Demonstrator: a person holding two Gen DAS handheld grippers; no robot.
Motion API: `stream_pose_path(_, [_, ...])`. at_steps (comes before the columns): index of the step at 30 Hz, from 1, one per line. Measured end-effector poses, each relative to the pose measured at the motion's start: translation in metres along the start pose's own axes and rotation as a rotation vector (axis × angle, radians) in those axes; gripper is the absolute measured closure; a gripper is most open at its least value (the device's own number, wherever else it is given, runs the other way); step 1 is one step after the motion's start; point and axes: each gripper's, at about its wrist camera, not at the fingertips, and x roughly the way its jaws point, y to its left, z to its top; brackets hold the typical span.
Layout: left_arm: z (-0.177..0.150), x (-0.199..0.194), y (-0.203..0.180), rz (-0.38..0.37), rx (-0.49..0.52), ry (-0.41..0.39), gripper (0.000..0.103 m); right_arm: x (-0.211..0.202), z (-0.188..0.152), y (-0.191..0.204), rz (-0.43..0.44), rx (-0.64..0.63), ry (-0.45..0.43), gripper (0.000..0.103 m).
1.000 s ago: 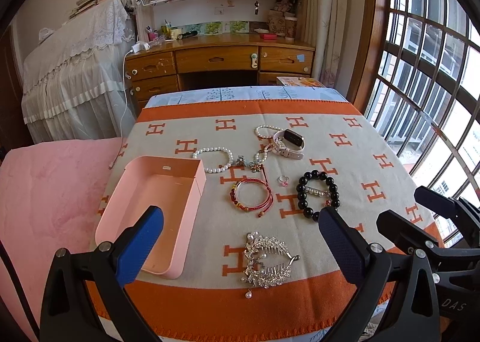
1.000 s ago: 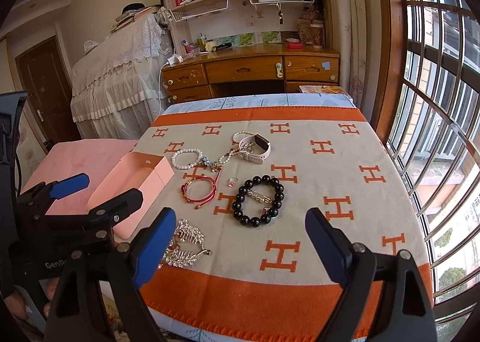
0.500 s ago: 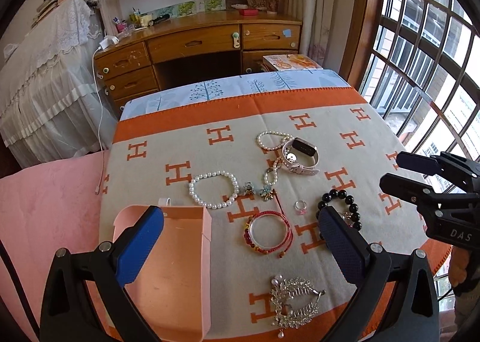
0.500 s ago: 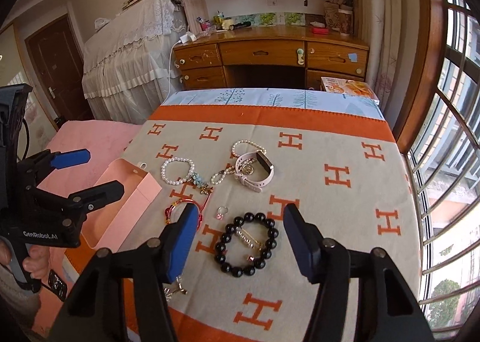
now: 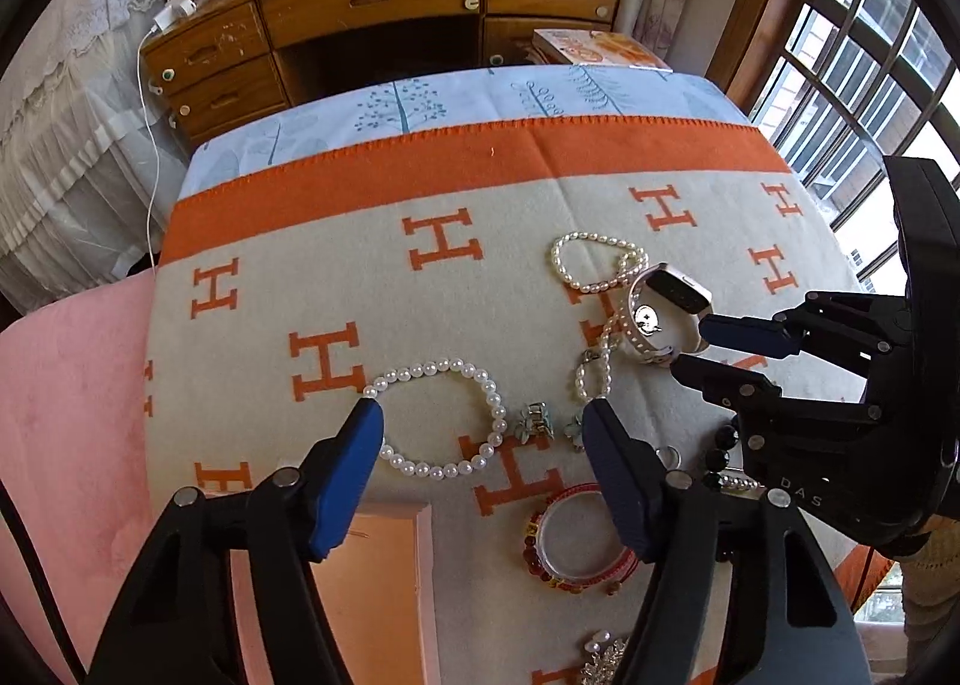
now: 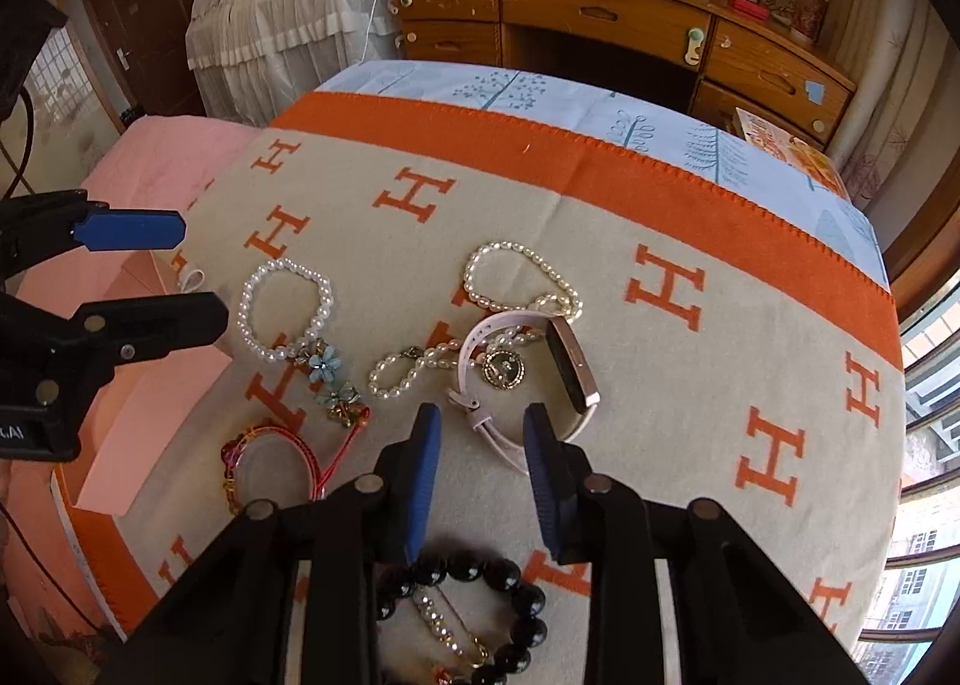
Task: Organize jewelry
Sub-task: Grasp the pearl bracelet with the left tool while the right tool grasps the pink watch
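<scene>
Right gripper (image 6: 480,421): jaws just closing, not yet pressing — the pink watch (image 6: 528,379) strap lies between the tips on the blanket (image 6: 690,385). Left gripper (image 5: 483,418): jaws also closing, still apart, bracketing the pearl bracelet (image 5: 441,418) without gripping it. Pink box (image 5: 372,583) sits just below it; black bead bracelet (image 6: 480,607) under the right gripper.

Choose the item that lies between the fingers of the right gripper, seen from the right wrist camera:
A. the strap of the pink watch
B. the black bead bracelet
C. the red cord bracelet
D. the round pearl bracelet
A: the right gripper has its two blue pads on either side of the pink watch's strap end; its jaws have just been closing.
</scene>
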Motion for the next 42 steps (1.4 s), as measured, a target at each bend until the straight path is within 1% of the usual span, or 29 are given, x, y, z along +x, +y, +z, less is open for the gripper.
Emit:
stream_pose_path(2, [0.002, 0.012, -0.001, 0.001, 0.002, 0.021, 0.043, 0.009, 0.001, 0.004, -0.016, -0.025, 0.008, 0.080])
stream_pose_path(4, [0.005, 0.022, 0.001, -0.004, -0.009, 0.042, 0.045, 0.018, 0.001, 0.006, -0.021, -0.037, 0.025, 0.084])
stream_pose_path(8, [0.012, 0.040, 0.001, -0.018, -0.037, 0.092, 0.059, 0.026, 0.000, 0.004, -0.015, -0.043, 0.040, 0.087])
stream_pose_path(9, [0.013, 0.043, 0.000, -0.023, -0.044, 0.105, 0.060, 0.026, -0.001, 0.003, -0.013, -0.041, 0.038, 0.087])
stream_pose_path(11, [0.015, 0.051, -0.002, -0.018, -0.051, 0.129, 0.063, 0.025, -0.002, 0.000, -0.010, -0.026, 0.037, 0.093])
stream_pose_path(15, [0.018, 0.064, -0.009, 0.008, -0.060, 0.173, 0.071, 0.022, -0.003, -0.012, 0.022, 0.036, 0.037, 0.094])
stream_pose_path(17, [0.019, 0.069, -0.010, 0.018, -0.072, 0.189, 0.078, 0.018, -0.005, -0.016, 0.034, 0.060, 0.026, 0.094])
stream_pose_path(18, [0.019, 0.072, -0.011, 0.027, -0.076, 0.197, 0.084, 0.016, -0.005, -0.019, 0.041, 0.072, 0.020, 0.094])
stream_pose_path(19, [0.019, 0.075, -0.011, 0.035, -0.079, 0.210, 0.087, 0.013, -0.005, -0.020, 0.050, 0.082, 0.013, 0.094])
stream_pose_path(21, [0.020, 0.080, -0.011, 0.046, -0.092, 0.235, 0.087, 0.009, -0.007, -0.023, 0.068, 0.099, 0.001, 0.094])
stream_pose_path(25, [0.022, 0.083, -0.013, 0.064, -0.107, 0.242, 0.088, 0.003, -0.009, -0.028, 0.095, 0.122, -0.017, 0.094])
stream_pose_path(27, [0.024, 0.084, -0.014, 0.068, -0.117, 0.238, 0.091, 0.003, -0.011, -0.030, 0.104, 0.129, -0.020, 0.094])
stream_pose_path(28, [0.026, 0.085, -0.014, 0.066, -0.121, 0.234, 0.098, 0.003, -0.013, -0.030, 0.109, 0.132, -0.020, 0.094])
stream_pose_path(31, [0.022, 0.081, -0.011, 0.075, -0.142, 0.223, 0.098, 0.001, -0.017, -0.031, 0.116, 0.144, -0.024, 0.094])
stream_pose_path(33, [0.022, 0.071, -0.012, 0.083, -0.148, 0.187, 0.098, -0.004, -0.020, -0.032, 0.122, 0.152, -0.033, 0.094])
stream_pose_path(37, [0.022, 0.033, -0.009, 0.068, -0.165, 0.099, 0.098, -0.023, -0.022, -0.032, 0.135, 0.165, -0.063, 0.094])
stream_pose_path(42, [0.015, -0.030, 0.006, 0.045, -0.189, -0.015, 0.098, -0.054, -0.021, -0.023, 0.136, 0.169, -0.120, 0.094])
